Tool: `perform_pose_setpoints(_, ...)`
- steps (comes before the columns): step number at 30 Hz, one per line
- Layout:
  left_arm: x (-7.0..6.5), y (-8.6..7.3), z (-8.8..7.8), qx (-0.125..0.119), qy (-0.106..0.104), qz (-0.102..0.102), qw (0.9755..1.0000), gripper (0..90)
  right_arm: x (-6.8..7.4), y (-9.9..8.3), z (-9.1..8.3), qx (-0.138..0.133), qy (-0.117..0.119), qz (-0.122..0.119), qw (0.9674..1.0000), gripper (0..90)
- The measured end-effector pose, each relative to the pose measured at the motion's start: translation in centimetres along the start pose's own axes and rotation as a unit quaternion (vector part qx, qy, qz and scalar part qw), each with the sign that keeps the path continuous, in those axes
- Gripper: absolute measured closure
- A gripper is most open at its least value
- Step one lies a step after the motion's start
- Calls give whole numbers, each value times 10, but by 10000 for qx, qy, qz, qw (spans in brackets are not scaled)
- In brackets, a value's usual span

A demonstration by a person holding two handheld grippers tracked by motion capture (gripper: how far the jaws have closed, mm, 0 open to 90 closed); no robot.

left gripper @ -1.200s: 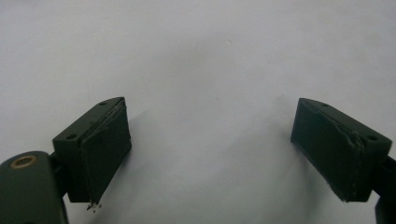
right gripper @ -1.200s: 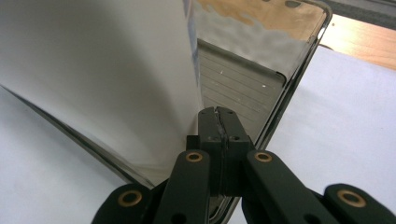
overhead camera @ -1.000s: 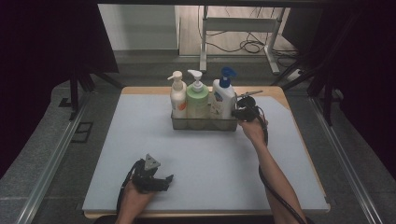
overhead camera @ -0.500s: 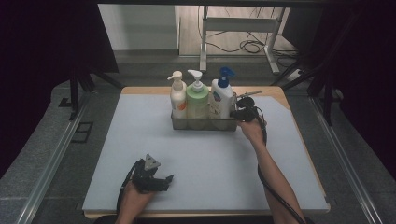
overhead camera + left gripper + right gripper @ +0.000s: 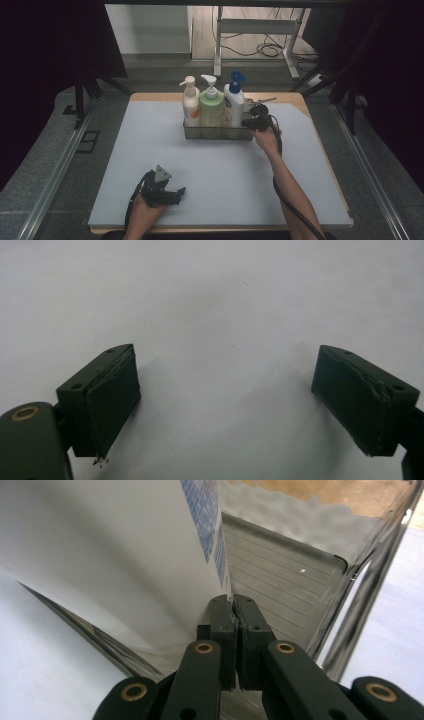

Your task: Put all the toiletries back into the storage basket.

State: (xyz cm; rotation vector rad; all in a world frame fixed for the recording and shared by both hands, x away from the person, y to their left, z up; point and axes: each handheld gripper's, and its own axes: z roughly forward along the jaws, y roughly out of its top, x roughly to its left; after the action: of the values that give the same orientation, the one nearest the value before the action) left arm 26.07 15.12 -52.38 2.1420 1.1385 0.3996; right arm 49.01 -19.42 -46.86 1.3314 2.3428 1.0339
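A pale mat [image 5: 150,150] is laid mid-frame; the left gripper [image 5: 172,192], jaws apart, rests lower left; the right gripper [image 5: 248,122] is pressed together at the tray [image 5: 215,134].

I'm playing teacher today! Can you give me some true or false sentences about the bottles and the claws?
1. Three bottles stand in the tray. True.
2. The white bottle has a red top. False: its top is blue.
3. The left claw is wide open over the bare mat. True.
4. The right claw is wide open. False: its jaws are pressed together, right by the white bottle at the tray's end.
5. The green bottle stands in the middle. True.
6. The left claw holds a bottle. False: nothing is between its jaws.
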Motion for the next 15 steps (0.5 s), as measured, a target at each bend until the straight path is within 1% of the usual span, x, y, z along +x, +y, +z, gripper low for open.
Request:
perform_pose_setpoints(4,0,0,0,0,-1,0,10000,117,3,1,1,22,33,2,10000,878)
perform_pose_setpoints(6,0,0,0,-1,-2,-1,10000,117,4,1,2,6,33,-34,10000,880)
perform_pose_setpoints(15,0,0,0,1,-2,0,10000,116,4,0,1,12,61,-35,10000,888)
